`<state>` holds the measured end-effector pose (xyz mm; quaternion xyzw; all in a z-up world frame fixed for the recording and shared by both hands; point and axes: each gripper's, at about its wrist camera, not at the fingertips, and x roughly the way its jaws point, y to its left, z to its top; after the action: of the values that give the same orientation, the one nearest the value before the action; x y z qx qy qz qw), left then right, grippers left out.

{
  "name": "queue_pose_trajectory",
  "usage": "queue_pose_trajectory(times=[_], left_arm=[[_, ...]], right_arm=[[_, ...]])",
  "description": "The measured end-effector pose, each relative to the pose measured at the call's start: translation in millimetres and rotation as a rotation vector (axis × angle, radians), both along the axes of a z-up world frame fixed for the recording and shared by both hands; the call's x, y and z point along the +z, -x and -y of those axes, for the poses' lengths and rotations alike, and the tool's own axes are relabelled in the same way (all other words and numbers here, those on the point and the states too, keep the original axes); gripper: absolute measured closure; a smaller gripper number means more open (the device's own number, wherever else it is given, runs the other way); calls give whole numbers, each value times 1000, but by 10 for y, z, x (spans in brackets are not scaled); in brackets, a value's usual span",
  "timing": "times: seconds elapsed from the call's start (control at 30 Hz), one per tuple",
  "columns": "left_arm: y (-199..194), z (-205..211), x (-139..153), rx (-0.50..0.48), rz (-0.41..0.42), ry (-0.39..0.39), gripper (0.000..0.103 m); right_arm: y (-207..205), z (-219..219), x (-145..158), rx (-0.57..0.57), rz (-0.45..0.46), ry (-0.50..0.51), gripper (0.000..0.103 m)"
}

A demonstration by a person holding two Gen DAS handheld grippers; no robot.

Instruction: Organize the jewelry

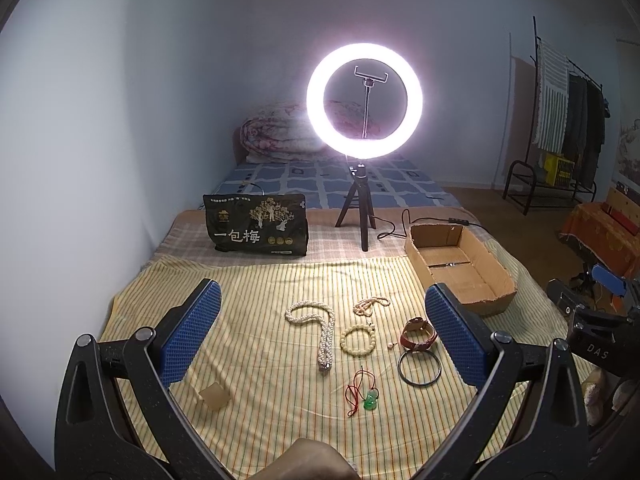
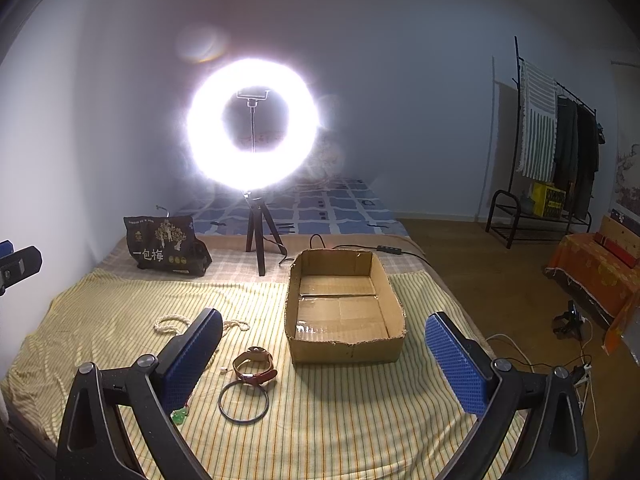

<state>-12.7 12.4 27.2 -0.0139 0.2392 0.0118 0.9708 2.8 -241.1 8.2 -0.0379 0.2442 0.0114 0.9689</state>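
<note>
Jewelry lies on the striped yellow cloth point(image 1: 256, 280): a white pearl necklace point(image 1: 320, 328), a small bead strand point(image 1: 370, 306), a cream bead bracelet point(image 1: 359, 340), a brown leather watch point(image 1: 418, 334), a dark bangle point(image 1: 419, 368) and a green pendant on a red cord point(image 1: 370, 398). An empty cardboard box point(image 2: 344, 312) stands to their right. My left gripper point(image 1: 324, 332) is open and empty above the jewelry. My right gripper point(image 2: 324, 360) is open and empty before the box, with the watch point(image 2: 256, 366) and bangle point(image 2: 243, 403) near its left finger.
A lit ring light on a tripod point(image 1: 364, 100) stands behind the cloth, its cable running past the box. A black snack bag point(image 1: 256, 224) stands at the back left. A small translucent block point(image 1: 214, 396) lies near my left finger. A clothes rack point(image 2: 560, 148) stands far right.
</note>
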Motion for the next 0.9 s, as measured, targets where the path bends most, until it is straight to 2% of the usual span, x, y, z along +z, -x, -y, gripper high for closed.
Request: queue_pose_trajectory(times=[0.9], left_arm=[[2, -36, 28, 3, 5, 3, 0]], right_arm=[[19, -23, 10, 4, 0, 11, 1]])
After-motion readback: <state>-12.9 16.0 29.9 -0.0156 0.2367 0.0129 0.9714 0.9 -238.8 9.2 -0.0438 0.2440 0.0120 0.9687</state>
